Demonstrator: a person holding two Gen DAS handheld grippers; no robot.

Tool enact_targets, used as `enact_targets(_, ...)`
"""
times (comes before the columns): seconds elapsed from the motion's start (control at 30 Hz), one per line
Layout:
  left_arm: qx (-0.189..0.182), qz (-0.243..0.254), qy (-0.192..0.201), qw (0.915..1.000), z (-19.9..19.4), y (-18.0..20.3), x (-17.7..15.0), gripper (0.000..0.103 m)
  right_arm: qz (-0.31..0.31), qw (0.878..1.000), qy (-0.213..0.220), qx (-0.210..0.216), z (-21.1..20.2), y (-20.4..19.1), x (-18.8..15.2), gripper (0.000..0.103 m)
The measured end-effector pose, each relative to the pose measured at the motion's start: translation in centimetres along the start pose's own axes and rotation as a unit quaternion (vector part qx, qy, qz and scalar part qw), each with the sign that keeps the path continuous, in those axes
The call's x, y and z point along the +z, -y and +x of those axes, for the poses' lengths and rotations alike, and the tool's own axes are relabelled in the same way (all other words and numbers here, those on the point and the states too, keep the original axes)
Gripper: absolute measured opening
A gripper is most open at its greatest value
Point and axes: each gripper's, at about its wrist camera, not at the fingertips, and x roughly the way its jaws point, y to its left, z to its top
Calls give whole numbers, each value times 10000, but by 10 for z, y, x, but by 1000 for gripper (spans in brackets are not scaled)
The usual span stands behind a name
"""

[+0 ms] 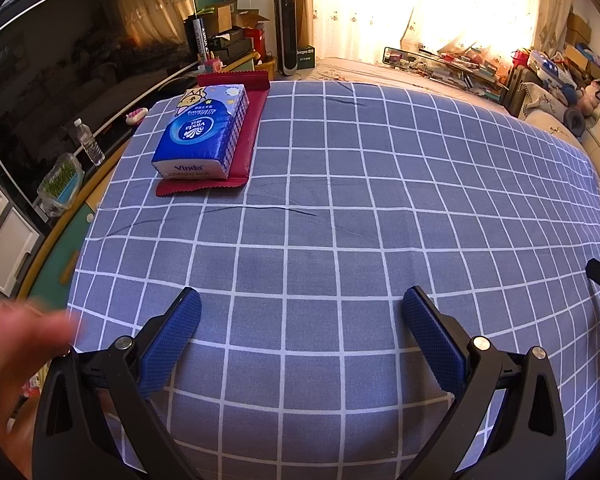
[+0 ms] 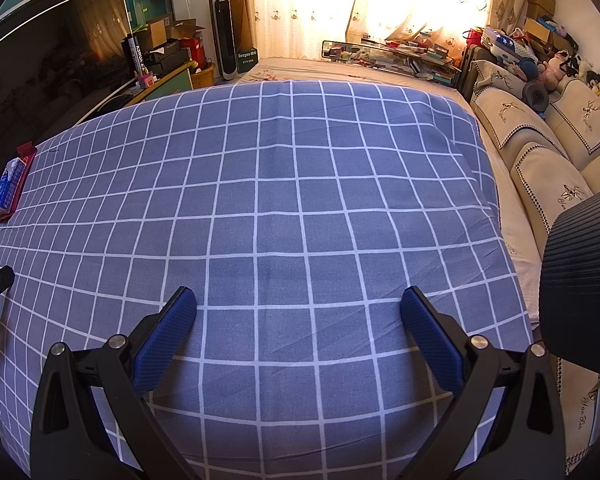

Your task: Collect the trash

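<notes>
Two grippers hang over my bench, which is draped in a blue cloth with a white grid. My left gripper has its blue-padded jaws spread wide with nothing between them, over the near part of the cloth. My right gripper is the same, jaws well apart and empty, over the near middle. At the far left of the bench lies a flat red wrapper with crimped ends, and a blue tissue pack sits on top of it, covering most of its left side. From the right wrist view both show small at the far left edge. A blurred hand shows at the near left of the left wrist view. Beyond the bench's left edge I see a water bottle standing in front of a dark TV screen.
</notes>
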Motion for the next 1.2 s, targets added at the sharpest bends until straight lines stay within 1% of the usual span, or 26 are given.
enact_targets(1.2, -27, -27, -4, 10000, -2, -1, -2, 100, 0, 10000, 0, -1, 0, 0, 0, 98)
